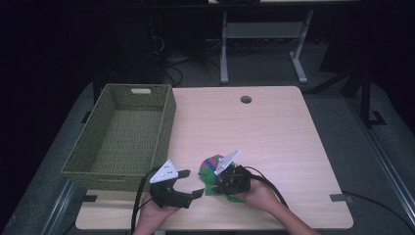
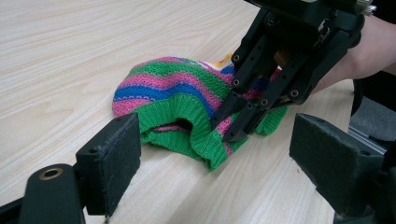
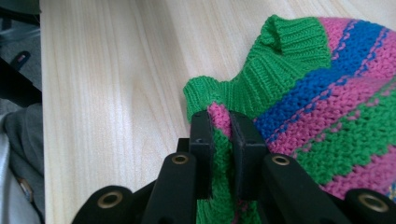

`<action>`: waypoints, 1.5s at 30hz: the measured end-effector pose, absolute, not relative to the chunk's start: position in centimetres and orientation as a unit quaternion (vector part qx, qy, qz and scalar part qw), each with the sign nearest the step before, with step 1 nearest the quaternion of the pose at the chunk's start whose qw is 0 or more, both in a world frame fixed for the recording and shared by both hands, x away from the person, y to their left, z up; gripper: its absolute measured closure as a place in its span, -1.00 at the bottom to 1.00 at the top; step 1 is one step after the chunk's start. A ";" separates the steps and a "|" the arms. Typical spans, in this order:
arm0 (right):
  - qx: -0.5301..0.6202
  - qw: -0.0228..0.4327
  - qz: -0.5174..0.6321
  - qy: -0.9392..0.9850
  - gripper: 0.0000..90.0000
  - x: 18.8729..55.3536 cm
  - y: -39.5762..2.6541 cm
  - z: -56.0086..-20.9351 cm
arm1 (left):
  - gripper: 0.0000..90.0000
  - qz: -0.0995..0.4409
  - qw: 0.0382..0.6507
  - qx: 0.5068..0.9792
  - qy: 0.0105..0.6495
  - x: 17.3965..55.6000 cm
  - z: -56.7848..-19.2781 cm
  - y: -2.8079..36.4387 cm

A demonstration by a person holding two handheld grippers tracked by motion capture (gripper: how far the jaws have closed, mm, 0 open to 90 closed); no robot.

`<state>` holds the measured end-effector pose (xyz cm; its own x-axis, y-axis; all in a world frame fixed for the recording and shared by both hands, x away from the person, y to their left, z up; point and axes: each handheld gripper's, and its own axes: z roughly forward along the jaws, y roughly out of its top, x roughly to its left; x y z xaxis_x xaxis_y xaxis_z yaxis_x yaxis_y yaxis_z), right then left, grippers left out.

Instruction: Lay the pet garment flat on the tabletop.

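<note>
Right gripper clamped on a striped knit garment; left gripper wide and empty.

High view: the knit garment (image 1: 211,172) lies at lower centre of the table (image 1: 274,142), under the right gripper (image 1: 226,187); the left gripper (image 1: 190,183) sits to its left, below the green basket (image 1: 122,137). Left gripper view: own pads (image 2: 112,163) spread wide, garment (image 2: 177,98) at centre beyond them. Right gripper view: jaws pinch a fold of the green hem (image 3: 222,122), lower centre.

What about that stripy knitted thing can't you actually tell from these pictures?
- High view: the right tongs and hand cover much of the knitted piece, so its outline is hidden.
- Right gripper view: the picture edge cuts the knit off at right and bottom.
- Left gripper view: its far side lies behind the right tongs; whether it is a hat or a sleeve stays unclear.
</note>
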<state>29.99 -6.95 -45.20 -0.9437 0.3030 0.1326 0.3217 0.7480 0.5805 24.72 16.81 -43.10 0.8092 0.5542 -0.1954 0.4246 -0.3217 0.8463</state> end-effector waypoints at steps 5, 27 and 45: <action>-0.174 0.025 -0.321 -0.930 0.81 30.2 -7.3 -44.9 | -0.64 0.065 0.497 0.811 0.302 24.8 -43.2 16.8; -0.199 0.002 -0.380 -0.903 0.84 30.9 -10.5 -38.5 | -0.64 0.070 0.501 0.809 0.301 24.9 -43.1 16.8; -0.207 -0.015 -0.434 -0.877 0.84 31.0 -13.4 -34.4 | -0.63 0.073 0.500 0.811 0.294 25.3 -42.6 15.4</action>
<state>31.04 -13.36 -34.36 -0.9141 0.3753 0.1537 0.3498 0.5377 0.7672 25.34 15.42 -42.60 0.8162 0.5502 -0.1763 0.4050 -0.3272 0.8538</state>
